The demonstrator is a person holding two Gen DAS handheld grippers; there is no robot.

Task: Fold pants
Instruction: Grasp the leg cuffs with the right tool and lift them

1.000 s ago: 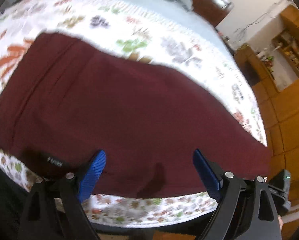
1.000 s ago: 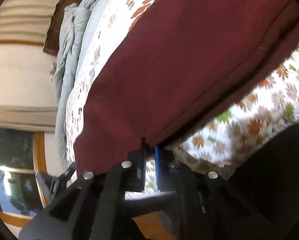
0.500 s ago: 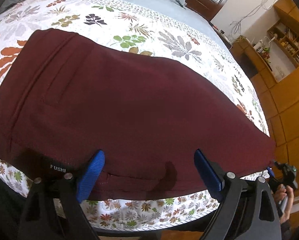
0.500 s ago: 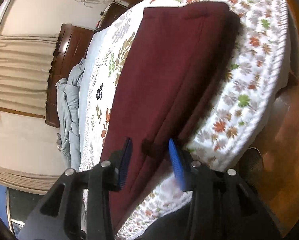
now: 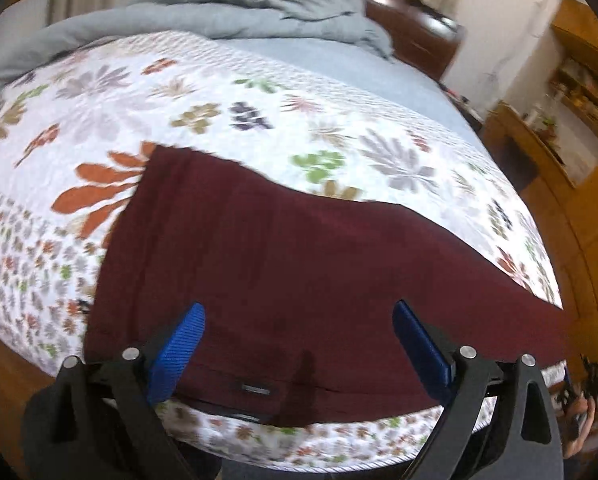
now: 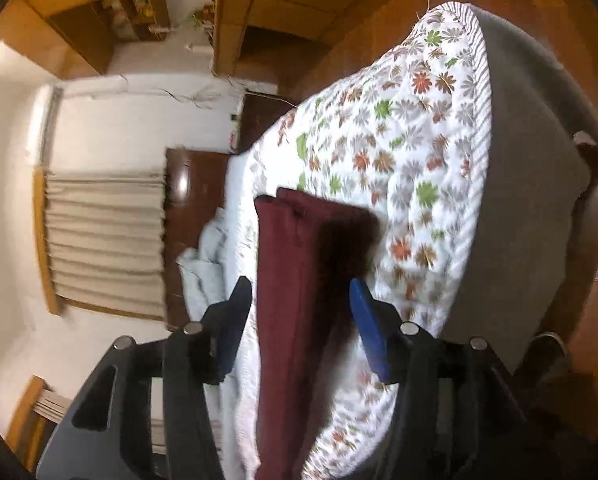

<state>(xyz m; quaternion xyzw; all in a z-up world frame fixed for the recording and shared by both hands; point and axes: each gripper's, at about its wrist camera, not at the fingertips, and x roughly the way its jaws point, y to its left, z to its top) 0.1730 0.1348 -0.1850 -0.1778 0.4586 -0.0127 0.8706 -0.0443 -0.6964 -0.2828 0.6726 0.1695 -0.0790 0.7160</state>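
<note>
Pants (image 5: 319, 264), maroon, one pair, laid flat on the bed (image 5: 219, 92) along its near edge, directly ahead of both claws. Legs appear stacked one on the other, forming a long band; this suggests the first lengthwise fold is done and a crosswise fold remains.

Left claw (image 5: 299, 344): fingers spread wide, holding nothing. It hovers over the near hem of the wide end, where a small label (image 5: 255, 389) sits between and just below the blue pads (image 5: 179, 344). The position puts that edge within reach for a pinch.

Right claw (image 6: 301, 312): fingers apart, empty. It looks lengthwise down the band from one end, the cloth running away between the two pads to a squared-off far end (image 6: 319, 208). The stance straddles the band, likely to take both layers at once.

Quilt (image 5: 379, 128): white, printed with leaves, spread under the pants, giving a flat, soft surface for folding. It reaches the mattress edge right of the right claw.

Blanket (image 5: 239, 12): grey, bunched at the far side of the bed, beyond the left claw and well apart from the pants, out of the working area.

Headboard (image 5: 411, 32): dark wood, behind the blanket.

Curtain (image 6: 103, 240): pleated, beige, left of the right claw.

Risk note: thin layers may slip apart if only the top one is pinched.
</note>
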